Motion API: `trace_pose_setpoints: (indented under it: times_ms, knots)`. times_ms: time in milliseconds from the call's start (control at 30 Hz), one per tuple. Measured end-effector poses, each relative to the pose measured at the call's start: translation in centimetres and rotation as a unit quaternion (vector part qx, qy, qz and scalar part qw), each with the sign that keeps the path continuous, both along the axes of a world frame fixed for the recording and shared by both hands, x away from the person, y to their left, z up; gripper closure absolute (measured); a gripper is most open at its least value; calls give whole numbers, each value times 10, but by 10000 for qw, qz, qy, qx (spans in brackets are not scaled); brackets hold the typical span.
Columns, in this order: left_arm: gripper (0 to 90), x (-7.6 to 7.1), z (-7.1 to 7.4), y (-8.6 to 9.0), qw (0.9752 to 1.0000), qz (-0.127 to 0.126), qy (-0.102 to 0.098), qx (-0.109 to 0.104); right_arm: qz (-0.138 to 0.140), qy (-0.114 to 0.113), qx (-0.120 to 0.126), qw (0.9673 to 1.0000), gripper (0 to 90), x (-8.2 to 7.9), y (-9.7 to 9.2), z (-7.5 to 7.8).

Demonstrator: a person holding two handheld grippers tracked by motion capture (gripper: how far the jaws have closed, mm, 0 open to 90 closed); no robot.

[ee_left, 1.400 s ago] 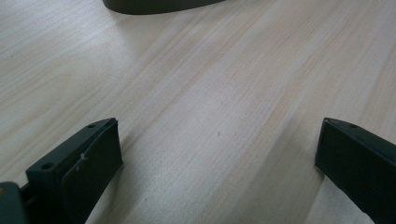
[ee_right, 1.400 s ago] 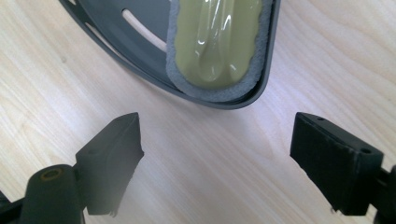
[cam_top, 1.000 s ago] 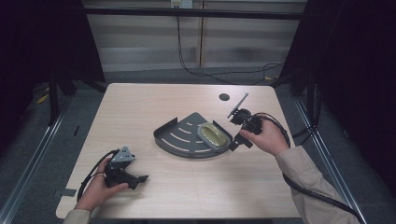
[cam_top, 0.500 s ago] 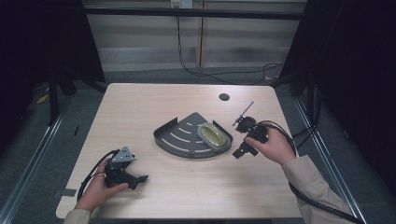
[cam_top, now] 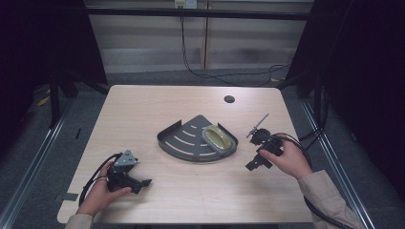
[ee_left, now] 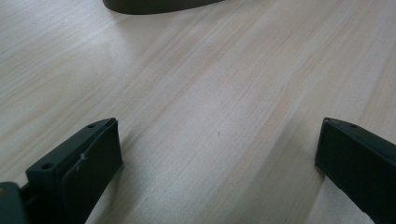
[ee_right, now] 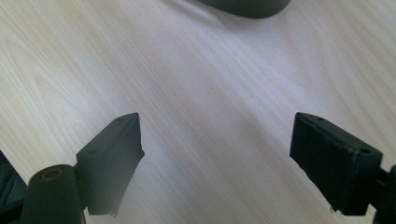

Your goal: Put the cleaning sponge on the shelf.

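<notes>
Much of the room around your table (cam_top: 143,109) is lost in darkness, and both your forearms are cut off at the bottom edge of the high view. In the left gripper view, the tray (ee_left: 154,4) shows as a dark sliver cropped by the top edge, and it shows the same way in the right gripper view (ee_right: 247,7), so what lies in it cannot be read from either. From above, the tray (cam_top: 184,140) is a dark fan-shaped piece with curved slots, sitting near the middle of the table, and a yellowish-green object (cam_top: 218,138) rests in its right part; what that object is stays hard to make out. A small dark hole (cam_top: 229,99) marks the table's far side. Your left gripper (cam_top: 141,182) lies low over the near left part of the table, well apart from the tray, its 2 jaws spread wide with bare wood between them and nothing held. Your right gripper (cam_top: 253,164) sits just right of the tray, not touching it, jaws likewise spread wide over bare wood and holding nothing. A thin rod (cam_top: 257,125) sticks up from it toward the far side.
</notes>
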State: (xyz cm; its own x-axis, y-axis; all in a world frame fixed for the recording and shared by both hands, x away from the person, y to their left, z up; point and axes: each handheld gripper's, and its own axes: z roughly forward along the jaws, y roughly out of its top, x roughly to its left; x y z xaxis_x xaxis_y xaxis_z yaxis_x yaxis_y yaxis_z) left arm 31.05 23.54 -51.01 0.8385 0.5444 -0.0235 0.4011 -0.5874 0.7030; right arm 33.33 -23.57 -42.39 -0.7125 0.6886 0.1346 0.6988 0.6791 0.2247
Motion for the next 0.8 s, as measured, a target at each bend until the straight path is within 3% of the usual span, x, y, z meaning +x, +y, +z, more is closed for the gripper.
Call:
trace_pose_setpoints:
  times_ms: [633, 800]
  knots:
    - [0, 0, 0, 0, 10000, 0, 0, -1, -135, 61, 89, 9998, 165, -23, -17, -31]
    - [0, 0, 0, 0, 10000, 0, -1, -1, -89, -20, 36, 10000, 165, -27, -18, -39]
